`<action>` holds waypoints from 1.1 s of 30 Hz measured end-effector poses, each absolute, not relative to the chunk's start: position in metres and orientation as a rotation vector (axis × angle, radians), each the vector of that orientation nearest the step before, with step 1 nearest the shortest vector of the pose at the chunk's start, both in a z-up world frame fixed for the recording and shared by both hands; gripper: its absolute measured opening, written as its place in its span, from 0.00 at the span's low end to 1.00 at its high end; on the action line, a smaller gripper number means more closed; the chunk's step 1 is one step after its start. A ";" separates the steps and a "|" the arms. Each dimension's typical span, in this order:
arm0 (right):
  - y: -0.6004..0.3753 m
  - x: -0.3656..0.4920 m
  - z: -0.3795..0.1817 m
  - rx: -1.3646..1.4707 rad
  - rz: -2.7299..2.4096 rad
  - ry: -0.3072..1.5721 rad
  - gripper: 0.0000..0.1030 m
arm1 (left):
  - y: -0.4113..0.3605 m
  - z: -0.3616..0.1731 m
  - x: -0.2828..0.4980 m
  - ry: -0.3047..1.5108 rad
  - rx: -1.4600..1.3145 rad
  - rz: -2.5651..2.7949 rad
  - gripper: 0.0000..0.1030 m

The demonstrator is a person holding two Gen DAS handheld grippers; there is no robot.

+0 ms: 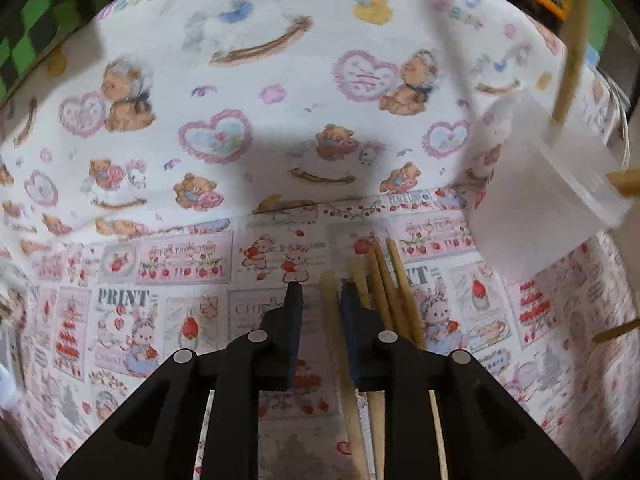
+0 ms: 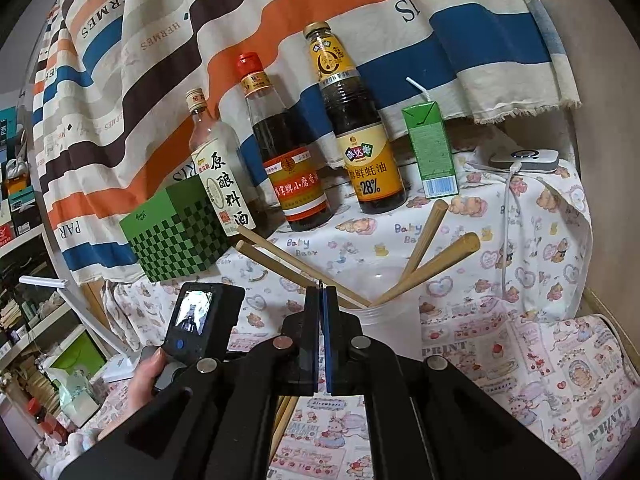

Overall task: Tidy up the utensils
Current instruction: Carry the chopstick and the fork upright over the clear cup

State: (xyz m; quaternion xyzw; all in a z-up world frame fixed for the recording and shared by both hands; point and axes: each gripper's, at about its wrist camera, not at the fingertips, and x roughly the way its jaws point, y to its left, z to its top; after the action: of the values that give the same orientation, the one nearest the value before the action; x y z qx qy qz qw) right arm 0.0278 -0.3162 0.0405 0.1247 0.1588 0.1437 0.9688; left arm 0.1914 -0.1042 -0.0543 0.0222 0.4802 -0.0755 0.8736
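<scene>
Tongs on the left [image 1: 322,296] are held narrowly apart above the bench [image 1: 168,320], and 1 wooden chopstick [image 1: 331,308] is seen between the pads, close against the right pad with a slit left at the other side. More loose chopsticks [image 1: 386,292] are laid in a bundle on the cloth just right of those tongs. The cloth under them is printed with "PRINT" and strawberries.

The right tongs [image 2: 321,300] are pressed shut with nothing gripped, and are pointed at a translucent cup [image 2: 390,320] in which 4 chopsticks [image 2: 430,268] are stood, fanned outward. "Baby Bear" is read on the bear-patterned cloth [image 2: 532,248] around the cup.

3 bottles are lined up behind the cup: a clear one [image 2: 218,168] labelled "原酿料酒", a red-capped one [image 2: 294,164] labelled "小磨香油", and a dark one [image 2: 366,136] marked "鲜蚝油" and "28%". A green carton [image 2: 430,148] with a straw is stood to their right, a green checkered box [image 2: 180,232] to their left. "HERMES" and "PARIS" are printed on the striped backdrop [image 2: 132,40].
</scene>
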 end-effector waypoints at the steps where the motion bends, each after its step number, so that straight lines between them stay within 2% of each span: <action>1: -0.316 0.028 0.041 0.252 0.289 0.321 0.02 | -0.102 -0.053 0.192 1.011 0.031 -0.158 0.07; 4: -0.318 0.027 0.042 0.258 0.293 0.316 0.02 | -0.093 -0.031 0.182 0.927 0.019 -0.134 0.06; 12: -0.328 0.025 0.044 0.307 0.279 0.300 0.02 | -0.083 0.086 0.115 0.622 -0.098 -0.210 0.06; 18: -0.335 0.020 0.048 0.333 0.267 0.270 0.02 | -0.069 0.151 0.059 0.427 -0.127 -0.197 0.06; 26: -0.342 0.020 0.048 0.371 0.264 0.271 0.02 | -0.060 0.171 0.022 0.266 -0.175 -0.208 0.06; 33: -0.346 0.006 0.064 0.385 0.304 0.189 0.02 | -0.068 0.157 0.029 0.216 -0.227 -0.248 0.06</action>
State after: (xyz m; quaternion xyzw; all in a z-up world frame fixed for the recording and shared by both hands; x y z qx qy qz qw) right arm 0.0058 -0.3463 0.0639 0.1904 0.0935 0.1500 0.9657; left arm 0.0290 -0.0677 0.1575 -0.1127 0.1074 -0.1231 0.9801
